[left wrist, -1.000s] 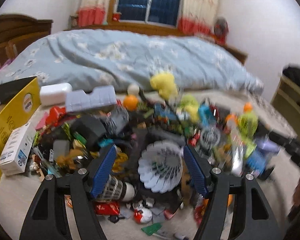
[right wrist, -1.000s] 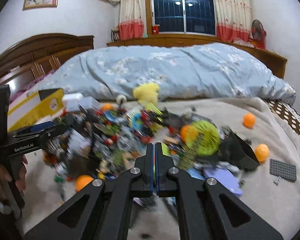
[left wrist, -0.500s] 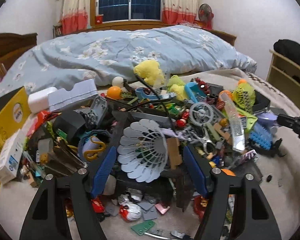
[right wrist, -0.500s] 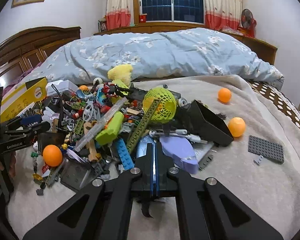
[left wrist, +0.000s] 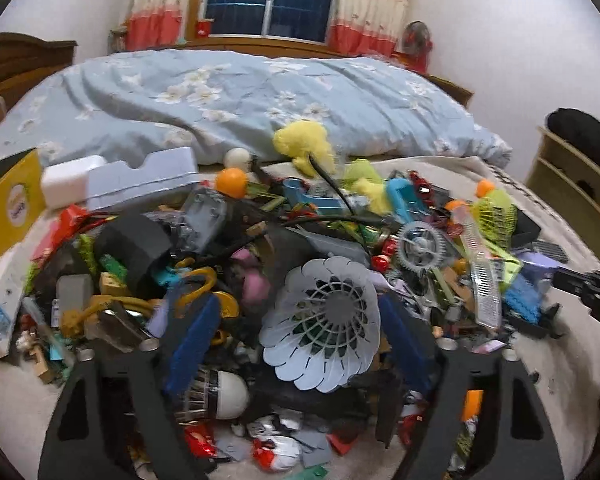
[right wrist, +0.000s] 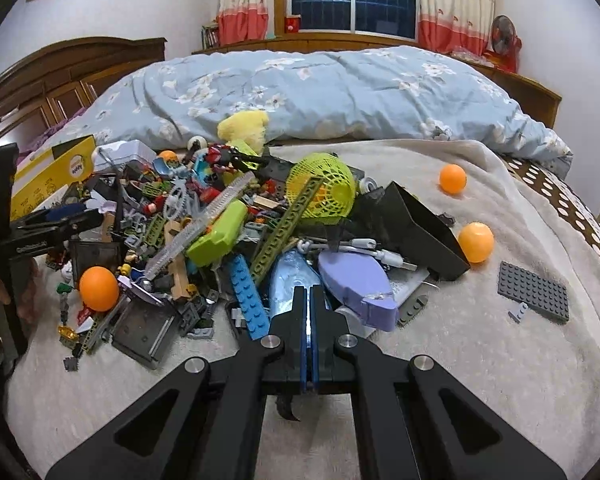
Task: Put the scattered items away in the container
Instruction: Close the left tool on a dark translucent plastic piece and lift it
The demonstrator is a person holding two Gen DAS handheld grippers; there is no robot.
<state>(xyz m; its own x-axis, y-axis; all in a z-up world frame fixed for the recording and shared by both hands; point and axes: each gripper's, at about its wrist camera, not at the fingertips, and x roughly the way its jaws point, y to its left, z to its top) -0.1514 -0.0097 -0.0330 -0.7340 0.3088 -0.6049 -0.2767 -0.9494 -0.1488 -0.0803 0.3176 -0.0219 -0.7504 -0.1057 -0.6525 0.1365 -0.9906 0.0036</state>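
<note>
Since a second ago your right gripper [right wrist: 309, 300] has dropped in toward the near edge of the toy pile [right wrist: 228, 232], and the view, blurred then, is now sharp; your left gripper [left wrist: 296, 320] has hardly shifted and still frames the same object. That object is the pale blue plastic shuttlecock [left wrist: 324, 324], lying skirt-forward between the left jaws, which stand spread wide; the right blue pad looks to sit at its skirt while the left pad stands clear of it, so no grip shows. A second shuttlecock with a white cork [left wrist: 216, 394] lies just below the left pad. Your right jaws are pressed together with nothing between them, their tips over a blue brick strip [right wrist: 249, 296] and a lilac boat-shaped piece [right wrist: 356, 284]. The scattered items sit heaped on the beige blanket [right wrist: 480, 360] spread over the bed, with two orange balls [right wrist: 475, 242] and a grey studded plate [right wrist: 534, 296] lying apart to the right. The yellow cardboard box [right wrist: 56, 182] stands at the far left of the pile, beside your left hand [right wrist: 4, 300].
</note>
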